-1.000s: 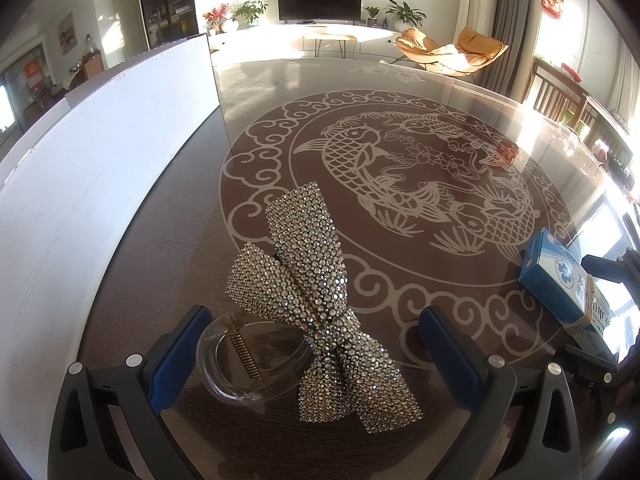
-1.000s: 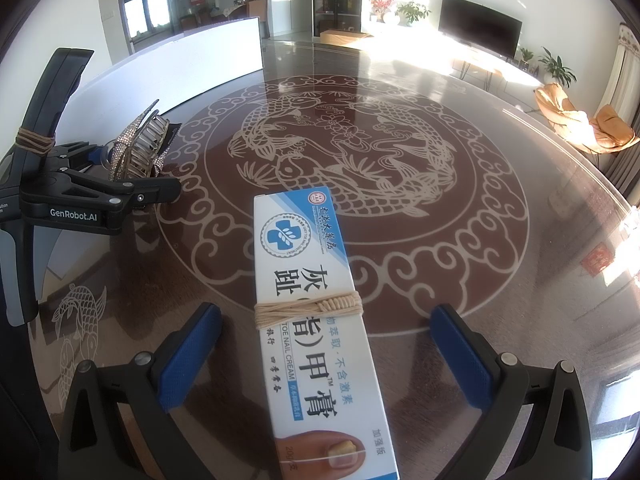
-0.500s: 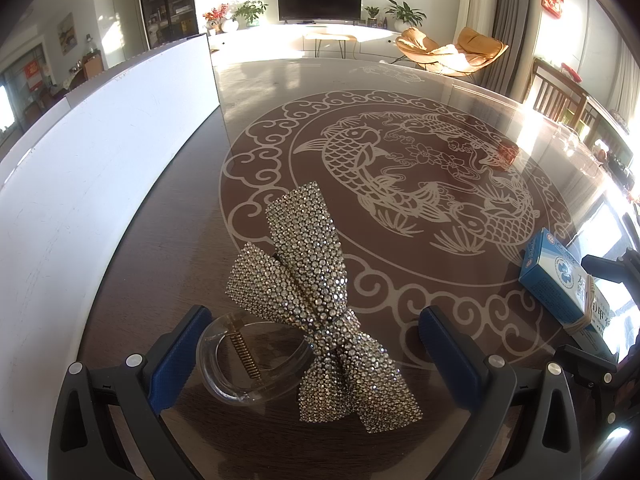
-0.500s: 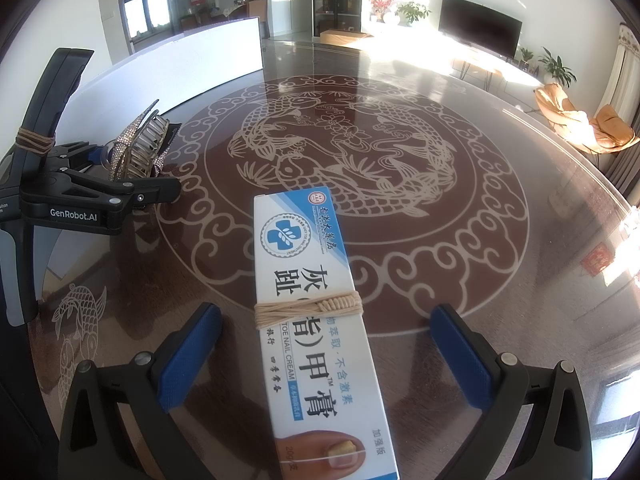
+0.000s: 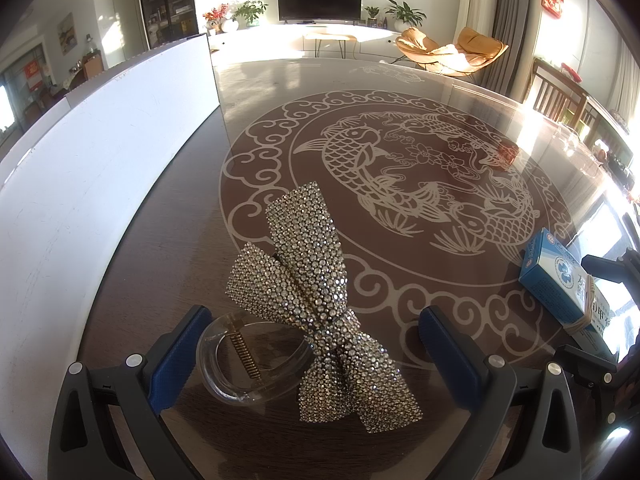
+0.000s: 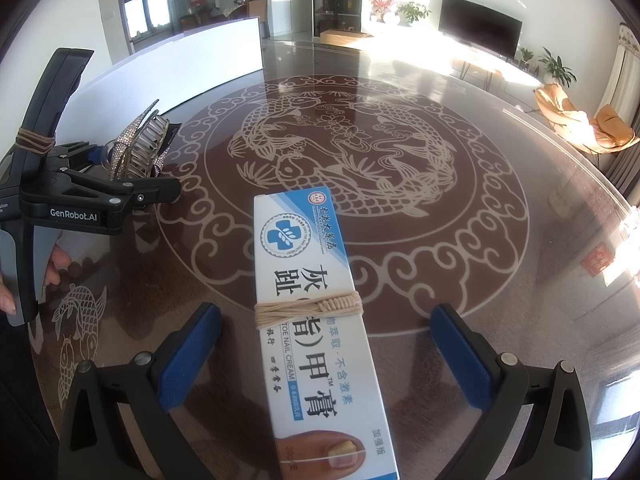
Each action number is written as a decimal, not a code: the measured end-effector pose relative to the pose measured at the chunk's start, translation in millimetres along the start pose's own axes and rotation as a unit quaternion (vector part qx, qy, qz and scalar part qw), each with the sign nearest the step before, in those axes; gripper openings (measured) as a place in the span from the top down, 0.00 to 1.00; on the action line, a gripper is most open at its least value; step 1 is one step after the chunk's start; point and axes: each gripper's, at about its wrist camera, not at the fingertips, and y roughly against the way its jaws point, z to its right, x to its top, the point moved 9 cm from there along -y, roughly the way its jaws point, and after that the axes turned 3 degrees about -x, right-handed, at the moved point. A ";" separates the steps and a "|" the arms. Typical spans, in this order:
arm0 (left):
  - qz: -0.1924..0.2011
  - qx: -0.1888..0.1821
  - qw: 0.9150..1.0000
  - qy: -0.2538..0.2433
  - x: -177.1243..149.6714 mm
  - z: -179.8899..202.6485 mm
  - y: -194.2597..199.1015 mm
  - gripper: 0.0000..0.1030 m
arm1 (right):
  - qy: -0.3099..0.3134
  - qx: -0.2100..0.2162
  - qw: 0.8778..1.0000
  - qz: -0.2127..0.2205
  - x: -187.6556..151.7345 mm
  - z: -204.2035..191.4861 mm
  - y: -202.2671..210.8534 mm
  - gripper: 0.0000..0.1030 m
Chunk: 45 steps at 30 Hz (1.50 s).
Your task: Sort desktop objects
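A rhinestone bow hair clip (image 5: 312,292) with a clear plastic claw lies on the glass table between the spread fingers of my left gripper (image 5: 314,354), which is open. Its clear ring sits close to the left blue pad (image 5: 180,352); I cannot tell if they touch. A blue-and-white toe nail cream box (image 6: 312,280), bound by a rubber band, lies flat between the wide-apart fingers of my open right gripper (image 6: 326,354). The right wrist view also shows the left gripper (image 6: 136,170) around the hair clip (image 6: 136,152). In the left wrist view the box (image 5: 560,284) lies at the far right.
A tall white panel (image 5: 100,160) runs along the table's left side. The round glass table (image 5: 400,128) carries a carved fish pattern. A person's hand (image 6: 56,264) holds the left gripper's handle. Chairs and a television stand beyond the table.
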 end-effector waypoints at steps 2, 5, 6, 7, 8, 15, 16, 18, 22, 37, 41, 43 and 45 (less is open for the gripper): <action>-0.001 0.000 1.000 -0.001 -0.1 0.2 -0.1 0.00 | 0.000 0.000 1.000 0.000 0.0 0.3 0.1 0.00; -0.050 -0.025 0.998 -0.036 -4.1 2.9 -0.1 0.00 | 0.014 0.007 1.000 -0.020 -2.8 -3.6 -2.2 0.00; -0.061 -0.029 0.997 -0.042 -5.5 0.9 0.2 0.00 | 0.027 0.015 0.998 -0.045 -1.5 -6.8 -7.4 0.00; -0.067 -0.031 0.996 -0.045 -7.4 -2.2 1.1 0.00 | 0.039 0.021 0.997 -0.069 -0.1 -6.7 -9.3 0.00; -0.069 -0.036 0.996 -0.049 -7.7 -4.5 1.6 0.00 | 0.050 0.026 0.995 -0.087 2.3 -6.9 -10.6 0.03; -0.037 -0.054 0.997 -0.050 4.7 -5.0 15.3 0.34 | 0.088 0.025 0.989 -0.120 15.4 -0.9 1.1 0.57; -0.028 -0.060 0.997 -0.046 6.8 -3.8 19.6 0.34 | 0.087 0.029 0.989 -0.116 15.6 -2.2 3.6 0.57; -0.005 -0.065 0.997 -0.038 11.0 -3.2 32.4 0.36 | 0.072 0.037 0.990 -0.112 17.1 -0.6 14.7 0.57; 0.035 -0.079 0.996 -0.014 18.2 -9.3 66.5 0.46 | 0.039 0.049 0.993 -0.097 33.9 4.2 35.7 0.57; 0.071 -0.092 0.993 0.020 -6.2 -50.3 125.6 0.50 | 0.048 0.065 0.996 -0.044 111.6 -38.8 67.9 0.57; 0.117 -0.102 0.986 0.059 7.0 -78.0 171.8 0.50 | 0.060 0.084 0.994 -0.037 136.5 -62.2 71.5 0.57; 0.137 -0.096 0.983 0.078 14.2 -104.2 197.2 0.50 | 0.066 0.099 0.993 -0.026 157.0 -81.2 75.3 0.57; 0.151 -0.080 0.980 0.101 20.1 -140.0 219.3 0.50 | 0.076 0.120 0.990 -0.015 184.1 -108.6 78.4 0.57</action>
